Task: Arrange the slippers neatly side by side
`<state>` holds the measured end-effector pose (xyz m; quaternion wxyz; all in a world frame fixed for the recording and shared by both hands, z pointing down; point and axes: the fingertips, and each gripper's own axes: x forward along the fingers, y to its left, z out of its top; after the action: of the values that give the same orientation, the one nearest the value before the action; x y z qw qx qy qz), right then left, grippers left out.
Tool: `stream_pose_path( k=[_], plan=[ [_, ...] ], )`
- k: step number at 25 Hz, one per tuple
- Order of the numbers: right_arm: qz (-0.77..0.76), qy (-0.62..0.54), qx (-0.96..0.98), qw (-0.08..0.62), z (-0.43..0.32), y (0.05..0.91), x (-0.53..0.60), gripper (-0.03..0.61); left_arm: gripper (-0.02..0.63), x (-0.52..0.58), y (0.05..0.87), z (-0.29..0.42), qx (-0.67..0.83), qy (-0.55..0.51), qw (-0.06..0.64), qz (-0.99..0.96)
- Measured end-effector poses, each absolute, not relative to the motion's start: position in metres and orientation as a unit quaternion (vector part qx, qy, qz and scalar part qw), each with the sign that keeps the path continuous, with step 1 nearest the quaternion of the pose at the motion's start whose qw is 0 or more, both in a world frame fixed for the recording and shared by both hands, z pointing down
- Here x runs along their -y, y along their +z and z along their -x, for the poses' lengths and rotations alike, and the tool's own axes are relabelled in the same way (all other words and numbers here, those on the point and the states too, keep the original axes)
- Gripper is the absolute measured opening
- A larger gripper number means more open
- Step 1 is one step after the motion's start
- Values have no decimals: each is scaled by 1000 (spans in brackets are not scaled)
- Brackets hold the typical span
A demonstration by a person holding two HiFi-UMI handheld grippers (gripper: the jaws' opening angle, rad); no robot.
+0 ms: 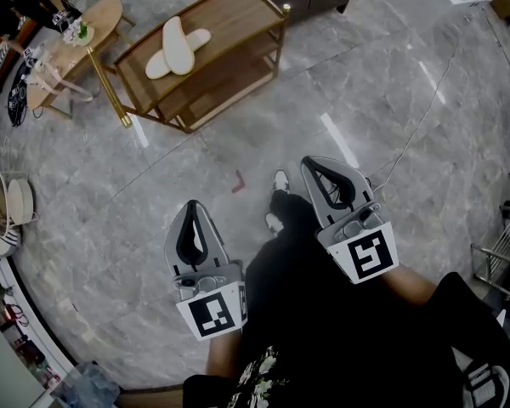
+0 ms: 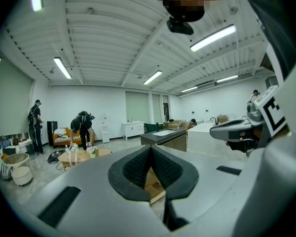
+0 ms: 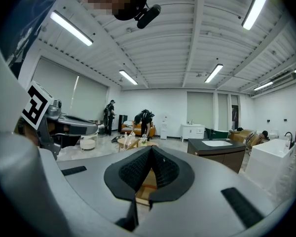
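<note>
- Left gripper (image 2: 150, 151): jaws pressed together, ribbed pads meeting at the tips, nothing between them.
- Right gripper (image 3: 150, 150): jaws likewise closed tip to tip and empty.
- In the head view both grippers are held in the air over the grey marble floor (image 1: 382, 100), tips pointing away from the person. The right one is further forward than the left.
- Between them are the person's dark trouser leg and a white shoe (image 1: 280, 180).
- A small red mark (image 1: 238, 181) lies on the floor just left of the shoe.
- The slippers (image 1: 178, 45) are well apart from both grippers, on the top shelf of a wooden rack (image 1: 234, 15) at the upper left.
- The two white slippers are not side by side. One lies across the other, touching, so that they form a cross.
- A round wooden table (image 1: 98, 24) stands just left of the rack with small items on it.
- White bowls or baskets (image 1: 19, 201) sit at the left edge of the floor.
</note>
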<state>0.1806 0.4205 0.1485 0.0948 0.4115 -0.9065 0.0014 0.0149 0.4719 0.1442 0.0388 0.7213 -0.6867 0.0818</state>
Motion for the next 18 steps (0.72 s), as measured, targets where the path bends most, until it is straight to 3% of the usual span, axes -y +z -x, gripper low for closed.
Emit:
stream_pose_path(
  k=[18],
  plan=[
    [-421, 12, 904, 70, -184, 147, -305, -9, -12, -359, 117, -16, 674, 97, 28, -732]
  ],
)
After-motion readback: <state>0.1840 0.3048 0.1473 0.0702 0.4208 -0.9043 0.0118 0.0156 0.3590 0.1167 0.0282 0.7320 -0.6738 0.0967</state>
